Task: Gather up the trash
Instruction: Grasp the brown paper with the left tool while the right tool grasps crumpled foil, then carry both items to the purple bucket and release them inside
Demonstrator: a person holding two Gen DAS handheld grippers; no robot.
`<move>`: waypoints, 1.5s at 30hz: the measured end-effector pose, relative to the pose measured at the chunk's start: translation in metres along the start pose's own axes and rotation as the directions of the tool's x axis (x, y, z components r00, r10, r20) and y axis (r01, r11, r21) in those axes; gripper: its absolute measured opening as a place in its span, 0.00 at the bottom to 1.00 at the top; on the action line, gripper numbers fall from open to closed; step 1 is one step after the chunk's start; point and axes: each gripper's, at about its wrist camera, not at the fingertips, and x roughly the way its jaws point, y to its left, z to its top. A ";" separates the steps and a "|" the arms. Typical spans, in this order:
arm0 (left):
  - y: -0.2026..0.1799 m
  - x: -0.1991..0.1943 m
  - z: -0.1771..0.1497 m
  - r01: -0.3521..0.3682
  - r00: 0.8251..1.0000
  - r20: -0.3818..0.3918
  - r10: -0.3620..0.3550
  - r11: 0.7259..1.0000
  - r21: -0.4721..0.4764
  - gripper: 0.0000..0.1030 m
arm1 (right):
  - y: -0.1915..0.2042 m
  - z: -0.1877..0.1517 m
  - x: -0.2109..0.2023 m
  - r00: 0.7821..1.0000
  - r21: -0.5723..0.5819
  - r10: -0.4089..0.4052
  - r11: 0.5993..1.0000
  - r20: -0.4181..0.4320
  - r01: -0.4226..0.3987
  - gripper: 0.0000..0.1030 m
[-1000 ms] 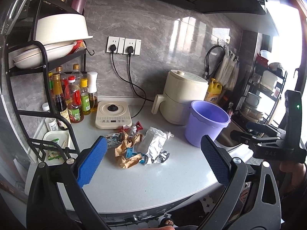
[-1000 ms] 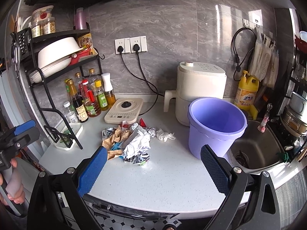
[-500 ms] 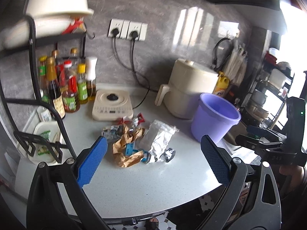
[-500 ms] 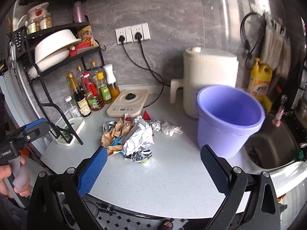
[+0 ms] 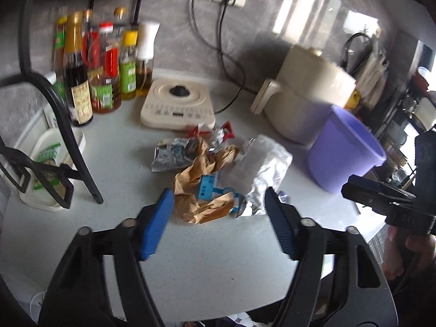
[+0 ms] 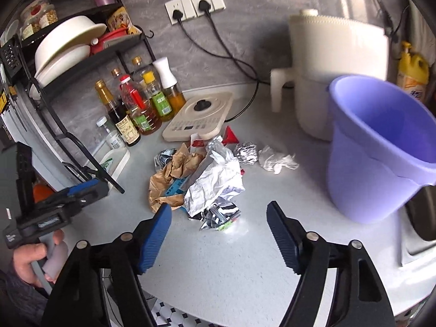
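A heap of trash lies on the white counter: crumpled brown paper, a silver foil wrapper, a foil ball and a white tissue wad. A purple bucket stands to the right of the heap. My left gripper hovers just in front of the brown paper, jaws closing, nothing between them. My right gripper hangs near the foil wrappers, jaws closing, nothing gripped.
A cream scale-like appliance and a white air fryer sit behind the trash. Sauce bottles and a black rack crowd the left. A sink lies right of the bucket.
Both grippers have come down and closer to the trash heap. The blue pads of each have drawn nearer together.
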 end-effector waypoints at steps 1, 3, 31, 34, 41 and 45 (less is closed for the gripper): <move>0.002 0.005 0.000 -0.001 1.000 -0.005 0.001 1.000 -0.006 0.62 | -0.001 0.001 0.005 1.000 -0.003 0.010 1.000 -0.004 -0.010 0.68; 0.008 0.016 0.001 -0.006 1.000 -0.011 0.006 1.000 -0.024 0.59 | -0.001 0.005 0.018 1.000 -0.021 0.022 1.000 -0.015 -0.022 0.68; 0.055 0.098 0.001 -0.120 0.986 -0.132 0.100 0.981 -0.151 0.12 | -0.020 0.043 0.122 0.995 -0.032 0.079 0.996 -0.066 -0.081 0.19; 0.047 0.078 0.010 -0.122 0.989 -0.099 0.109 0.984 -0.133 0.12 | -0.017 0.047 0.110 0.996 -0.036 0.075 0.996 -0.037 -0.077 0.09; 0.029 0.031 0.043 -0.112 0.994 0.000 0.112 0.988 -0.103 0.12 | -0.009 0.067 0.065 0.993 -0.050 0.102 0.994 0.052 -0.100 0.05; 0.015 0.009 0.068 -0.099 0.992 0.069 0.105 0.992 -0.077 0.12 | -0.012 0.086 0.034 0.986 -0.056 0.109 0.993 0.122 -0.103 0.05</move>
